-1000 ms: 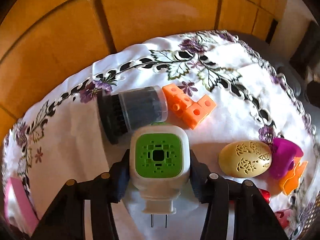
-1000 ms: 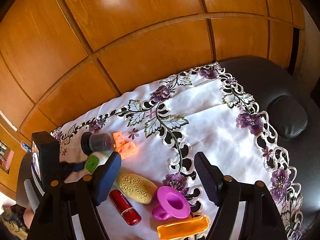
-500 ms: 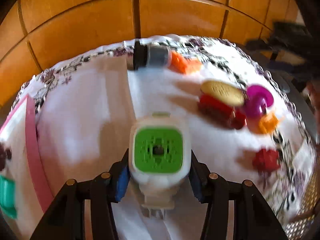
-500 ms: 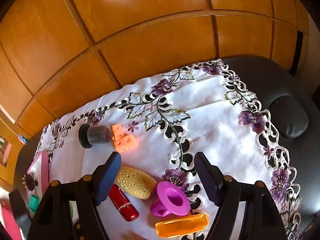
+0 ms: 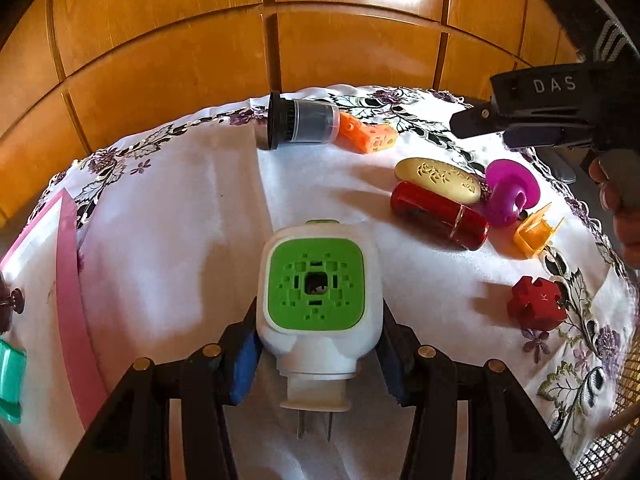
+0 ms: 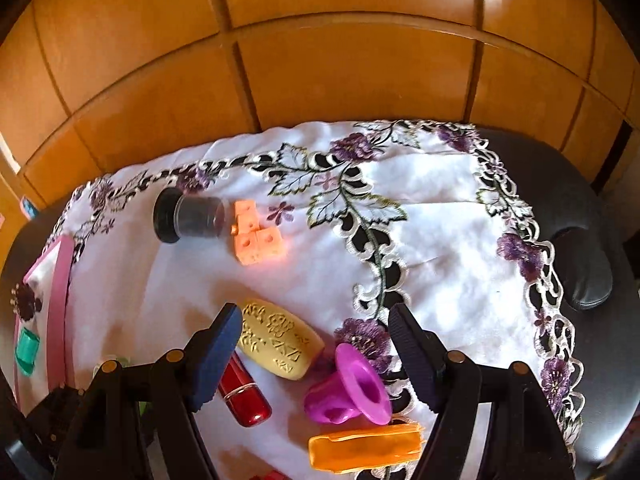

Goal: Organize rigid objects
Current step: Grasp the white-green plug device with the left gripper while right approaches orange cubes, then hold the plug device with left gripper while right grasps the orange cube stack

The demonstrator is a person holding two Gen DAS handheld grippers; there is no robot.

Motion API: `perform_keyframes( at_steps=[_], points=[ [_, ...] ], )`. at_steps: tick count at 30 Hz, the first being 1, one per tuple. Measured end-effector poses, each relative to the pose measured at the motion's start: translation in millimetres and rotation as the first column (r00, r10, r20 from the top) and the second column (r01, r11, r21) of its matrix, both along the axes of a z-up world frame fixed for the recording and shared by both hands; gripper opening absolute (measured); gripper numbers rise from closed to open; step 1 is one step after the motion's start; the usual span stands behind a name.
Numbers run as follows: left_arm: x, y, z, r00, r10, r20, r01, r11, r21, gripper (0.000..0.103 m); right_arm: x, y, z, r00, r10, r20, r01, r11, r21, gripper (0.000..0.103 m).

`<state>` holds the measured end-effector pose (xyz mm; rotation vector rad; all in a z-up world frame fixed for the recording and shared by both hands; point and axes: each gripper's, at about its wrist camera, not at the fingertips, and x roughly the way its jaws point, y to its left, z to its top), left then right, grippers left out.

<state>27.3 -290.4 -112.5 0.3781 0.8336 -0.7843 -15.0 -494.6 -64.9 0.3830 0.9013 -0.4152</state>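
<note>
The white-and-green plug-in vaporizer [image 5: 318, 300] is clamped by its sides between the narrowly set jaws of the left gripper [image 5: 318, 354], prongs toward the camera, above the white embroidered cloth [image 5: 168, 240], with the pink-rimmed tray [image 5: 70, 280] off to the left. The right gripper [image 6: 316, 354] is held wide apart and empty, jaws just closing slightly, with the gold oval case [image 6: 278, 344] and purple cup [image 6: 348, 390] between and below its fingers. A slip is judged likely if the smooth rounded shell is squeezed loosely, and the red tube [image 6: 244, 398] could be rolled if knocked.
</note>
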Motion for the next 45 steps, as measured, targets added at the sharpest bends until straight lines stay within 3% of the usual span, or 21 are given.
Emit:
perform_keyframes(
  at_steps=[9,20,21,22,28,31,38,41,45],
  points=[
    [-1,2,-1,1.0,-0.001,0.002,0.001,1.0,-0.018,0.052,25,15,-5,0.995,0.09,-0.044,-0.089,0.996,0.014,0.072],
    [2,2,-1,1.0,0.001,-0.012,-0.002,0.999,-0.035,0.052,117,4,-31,0.966,0.152,-0.208,-0.163,0.986,-0.036,0.072],
    [2,3,-1,1.0,0.001,-0.013,-0.001,0.999,-0.036,0.052,122,3,-34,0.965,0.148,-0.218,-0.16,0.986,-0.037,0.068],
    [2,3,-1,1.0,0.001,-0.015,-0.002,0.999,-0.038,0.052,124,2,-37,0.965,0.142,-0.222,-0.155,0.987,-0.04,0.039],
    [3,3,-2,1.0,0.001,-0.016,-0.002,0.999,-0.043,0.052,102,18,-24,0.968,0.175,-0.182,-0.19,0.979,-0.072,0.039],
    [2,3,-1,1.0,0.002,-0.013,-0.002,0.999,-0.042,0.052,77,31,-16,0.967,0.218,-0.128,-0.223,0.974,-0.028,0.039],
    [0,4,0,1.0,0.003,-0.003,-0.003,0.999,-0.037,0.052,70,85,-19,0.911,0.404,-0.079,-0.405,0.914,0.005,0.039],
    [-1,3,0,1.0,0.004,0.006,-0.004,1.0,-0.03,0.052,74,98,-31,0.889,0.445,-0.109,-0.449,0.894,-0.012,0.039],
    [-3,2,0,1.0,0.005,0.015,-0.004,1.0,-0.023,0.052,77,89,-41,0.897,0.427,-0.114,-0.428,0.903,0.014,0.039]
  ],
)
